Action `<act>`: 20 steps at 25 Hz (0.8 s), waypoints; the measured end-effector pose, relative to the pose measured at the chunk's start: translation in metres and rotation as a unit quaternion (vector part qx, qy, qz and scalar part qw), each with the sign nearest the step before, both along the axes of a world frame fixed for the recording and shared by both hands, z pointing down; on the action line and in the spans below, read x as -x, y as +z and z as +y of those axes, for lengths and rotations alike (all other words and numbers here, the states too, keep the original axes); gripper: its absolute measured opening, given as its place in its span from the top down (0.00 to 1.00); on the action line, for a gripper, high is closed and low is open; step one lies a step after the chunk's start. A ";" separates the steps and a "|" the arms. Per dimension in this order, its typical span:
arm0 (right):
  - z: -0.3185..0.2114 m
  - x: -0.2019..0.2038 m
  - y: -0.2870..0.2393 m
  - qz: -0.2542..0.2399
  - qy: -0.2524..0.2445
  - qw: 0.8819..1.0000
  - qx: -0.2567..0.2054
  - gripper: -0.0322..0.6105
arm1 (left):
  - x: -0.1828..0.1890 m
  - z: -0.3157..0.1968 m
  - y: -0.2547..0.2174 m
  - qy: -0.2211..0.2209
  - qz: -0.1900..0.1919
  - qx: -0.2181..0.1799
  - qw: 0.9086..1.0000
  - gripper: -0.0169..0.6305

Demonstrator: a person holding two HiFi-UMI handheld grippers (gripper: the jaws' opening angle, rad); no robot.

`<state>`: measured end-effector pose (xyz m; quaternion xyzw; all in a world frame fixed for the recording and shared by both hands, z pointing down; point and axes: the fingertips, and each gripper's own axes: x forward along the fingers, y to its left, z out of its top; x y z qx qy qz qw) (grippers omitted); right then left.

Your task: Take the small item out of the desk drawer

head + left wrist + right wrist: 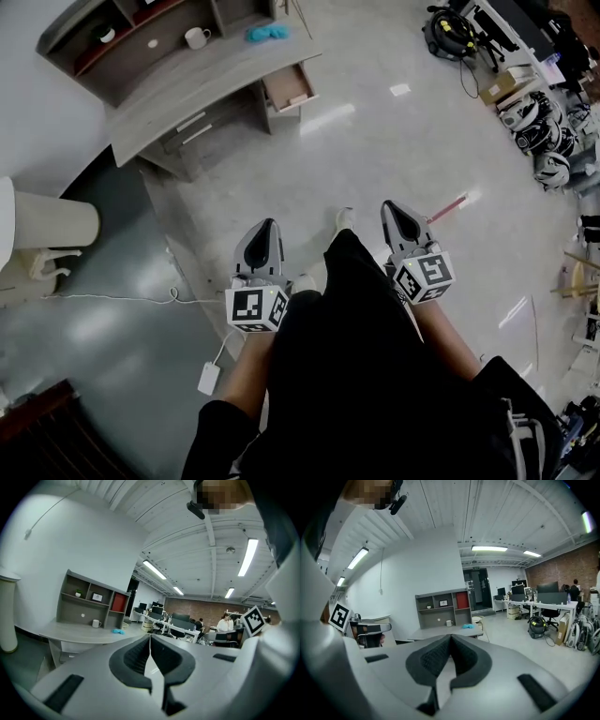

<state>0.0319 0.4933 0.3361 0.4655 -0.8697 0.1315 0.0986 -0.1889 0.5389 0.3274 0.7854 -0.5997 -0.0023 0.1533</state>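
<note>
While held low, hand-held grippers (272, 225) (390, 208) fwd, closed

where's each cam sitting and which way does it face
Head view: on the person's head, steeply down at the floor; shows forearms, dark clothes, left gripper and right gripper, desk far ahead.
Left gripper view: on the left gripper, along its shut jaws toward the desk; person's head above.
Right gripper view: the same from the right gripper, jaws shut.
Shared: all three show the desk and mug.
</note>
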 end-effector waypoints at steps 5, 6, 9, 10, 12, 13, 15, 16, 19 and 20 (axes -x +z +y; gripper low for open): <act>-0.074 -0.013 0.010 -0.010 -0.005 1.000 0.008 0.95 | -0.012 -0.058 0.005 -0.016 0.002 0.019 1.000 0.96; -0.089 -0.017 0.010 -0.013 -0.004 1.000 0.008 0.95 | -0.018 -0.071 0.006 -0.013 0.000 0.023 1.000 0.96; -0.134 -0.031 0.013 -0.019 -0.002 1.000 0.010 0.95 | -0.032 -0.113 0.008 -0.008 -0.009 0.032 0.999 0.96; -0.149 -0.036 0.015 -0.020 -0.002 1.000 0.011 0.95 | -0.037 -0.128 0.008 -0.008 -0.011 0.034 0.999 0.96; -0.176 -0.048 0.018 -0.022 0.000 1.000 0.015 0.95 | -0.046 -0.156 0.007 -0.008 -0.014 0.035 0.999 0.96; -0.189 -0.053 0.020 -0.022 0.000 1.000 0.017 0.95 | -0.051 -0.170 0.005 -0.009 -0.015 0.035 0.999 0.96; -0.215 -0.062 0.022 -0.020 -0.002 1.000 0.022 0.95 | -0.058 -0.196 0.002 -0.012 -0.015 0.035 0.999 0.96; -0.227 -0.066 0.023 -0.019 -0.004 1.000 0.024 0.95 | -0.061 -0.208 0.001 -0.015 -0.015 0.035 0.999 0.96; -0.265 -0.077 0.019 -0.019 -0.008 0.999 0.025 0.95 | -0.072 -0.245 0.000 -0.018 -0.014 0.042 0.999 0.96; -0.275 -0.081 0.016 -0.021 -0.010 0.999 0.024 0.95 | -0.077 -0.256 0.000 -0.016 -0.015 0.043 0.999 0.96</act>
